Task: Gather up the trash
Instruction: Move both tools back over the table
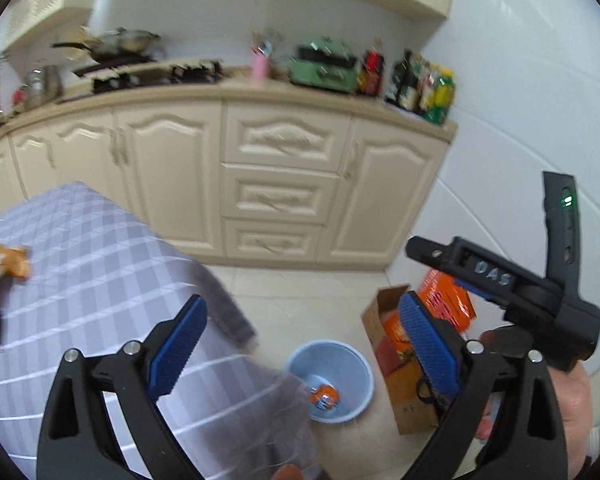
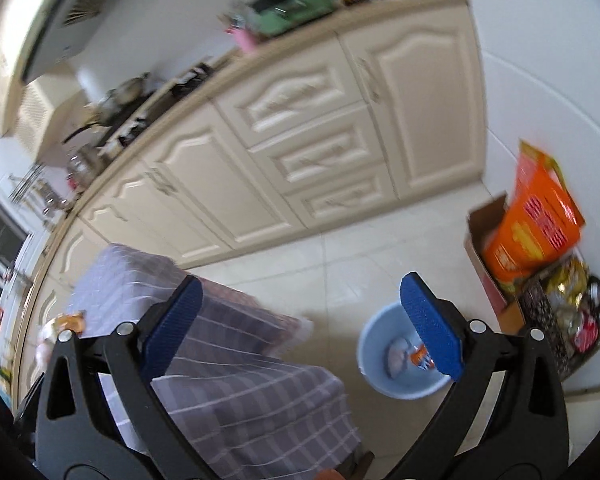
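The left gripper and the right gripper both hang with their blue-padded jaws spread wide and nothing between them, above the edge of a table draped in a lilac checked cloth. On the pale tiled floor beside the table stands a round light-blue plastic bin with a crumpled orange wrapper lying inside it, near a brown cardboard box holding orange packets. More orange-and-white packaging lies on the cloth at the table's far left.

Countertop bottles blur (labels unreadable); the table's orange wrapper is cut off.
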Demonstrator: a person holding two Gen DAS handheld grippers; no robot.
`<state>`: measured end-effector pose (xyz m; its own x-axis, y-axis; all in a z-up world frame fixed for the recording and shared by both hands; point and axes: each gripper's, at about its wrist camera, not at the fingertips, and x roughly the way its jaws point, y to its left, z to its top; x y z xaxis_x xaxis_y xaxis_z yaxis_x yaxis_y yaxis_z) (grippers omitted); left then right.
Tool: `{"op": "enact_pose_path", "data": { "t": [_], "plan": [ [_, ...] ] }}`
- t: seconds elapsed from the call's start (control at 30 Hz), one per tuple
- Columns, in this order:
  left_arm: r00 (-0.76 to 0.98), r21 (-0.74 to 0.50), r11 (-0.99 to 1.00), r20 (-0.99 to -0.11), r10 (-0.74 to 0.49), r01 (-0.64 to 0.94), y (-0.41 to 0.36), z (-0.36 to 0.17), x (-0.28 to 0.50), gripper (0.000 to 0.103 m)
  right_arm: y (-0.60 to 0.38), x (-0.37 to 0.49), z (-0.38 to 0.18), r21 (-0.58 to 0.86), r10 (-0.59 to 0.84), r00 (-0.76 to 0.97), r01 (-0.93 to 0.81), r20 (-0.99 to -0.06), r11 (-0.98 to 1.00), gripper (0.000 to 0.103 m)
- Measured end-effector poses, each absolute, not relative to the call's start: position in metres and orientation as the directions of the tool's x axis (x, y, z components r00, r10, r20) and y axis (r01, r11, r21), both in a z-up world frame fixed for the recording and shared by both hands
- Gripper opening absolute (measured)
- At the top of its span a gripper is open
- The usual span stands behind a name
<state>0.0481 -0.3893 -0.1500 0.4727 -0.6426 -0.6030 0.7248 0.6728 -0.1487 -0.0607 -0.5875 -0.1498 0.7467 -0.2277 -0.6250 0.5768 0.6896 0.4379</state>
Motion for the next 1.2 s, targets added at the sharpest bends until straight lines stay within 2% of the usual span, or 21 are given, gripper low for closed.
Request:
{"op": "enact_pose_path", "data": {
  "t": [0.23,0.5,0.67,0.87,1.1,1.2],
  "plan": [
    [0.604,-0.093,0.757,-0.543,-0.583,0.647,-0.303,-0.118,0.061,0.097,-0.507,-0.023,-0.098,0.398,-0.160,0.813,0.433,-0.560,0.809,0.097],
    [0.716,-0.070,0.847,-0.500,-0.487,0.527,-0.203,-0.103,0.077,0.098,-0.416,0.017,-0.074,0.350,-0.061,0.842,0.288,-0.536,0.891,0.097],
    [0.753,-0.058,0.888,-0.507,-0.420,0.457,-0.152,-0.109,0.089,0.098,-0.371,0.040,-0.071,0.325,-0.008,0.844,0.215,-0.536,0.921,0.097],
    [0.778,-0.028,0.928,-0.537,-0.327,0.371,-0.103,-0.129,0.108,0.098,-0.325,0.065,-0.076,0.291,0.056,0.827,0.132,-0.559,0.948,0.097],
    [0.715,0.060,0.926,-0.654,-0.247,0.374,-0.093,-0.178,0.150,0.098,-0.295,0.089,-0.097,0.276,0.122,0.785,0.064,-0.607,0.959,0.097],
    [0.670,0.031,0.928,-0.700,-0.245,0.371,-0.091,-0.192,0.175,0.098,-0.291,0.101,-0.110,0.261,0.128,0.758,0.058,-0.640,0.963,0.097]
  ]
}}
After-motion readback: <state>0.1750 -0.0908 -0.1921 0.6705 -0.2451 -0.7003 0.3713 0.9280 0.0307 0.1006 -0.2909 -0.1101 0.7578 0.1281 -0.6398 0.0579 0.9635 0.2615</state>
